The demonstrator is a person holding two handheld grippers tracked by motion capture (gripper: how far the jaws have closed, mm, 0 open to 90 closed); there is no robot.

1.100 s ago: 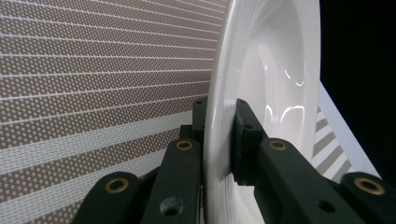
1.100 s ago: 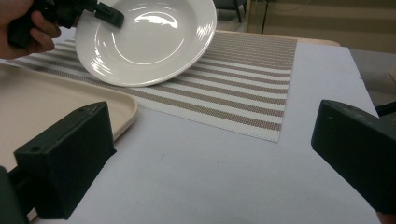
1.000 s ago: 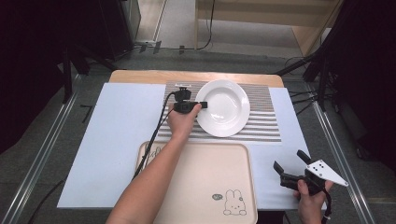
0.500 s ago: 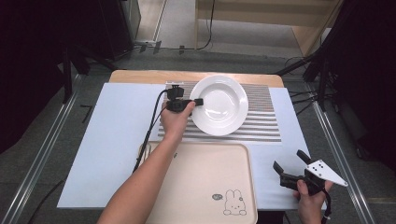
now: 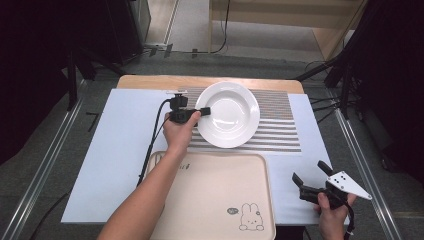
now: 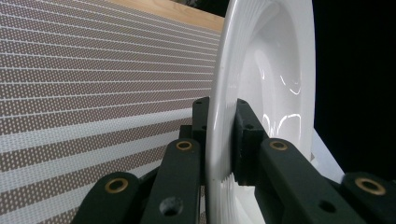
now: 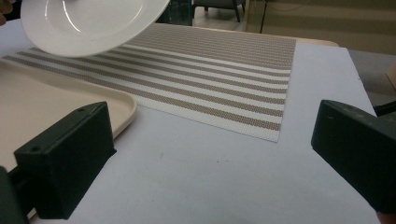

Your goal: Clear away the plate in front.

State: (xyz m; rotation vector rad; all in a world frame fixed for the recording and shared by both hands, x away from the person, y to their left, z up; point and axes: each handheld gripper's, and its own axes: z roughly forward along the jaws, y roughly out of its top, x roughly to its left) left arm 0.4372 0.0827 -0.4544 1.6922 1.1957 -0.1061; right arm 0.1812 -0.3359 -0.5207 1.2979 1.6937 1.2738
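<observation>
Left forearm enters from the bottom edge of the high view and runs up over the beige tray (image 5: 210, 200). The left hand (image 5: 177, 134) grips the left tool (image 5: 204, 111), which points toward the plate.

The left tool is clamped on the left rim of the white plate (image 5: 228, 114). In the left gripper view the rim sits pinched between the two black pads (image 6: 245, 135). The plate is lifted and tilted above the striped placemat (image 5: 280, 130); the right gripper view shows it clear of the mat.

Right hand (image 5: 332, 210) sits low at the near right corner of the bench (image 5: 115, 150). The right tool (image 5: 309, 176) points up-left, jaws wide apart, nothing between them.

Hidden or cut off: the plate's far rim in the left gripper view; the tray's near edge; the right forearm. The tray's small print is unreadable.
</observation>
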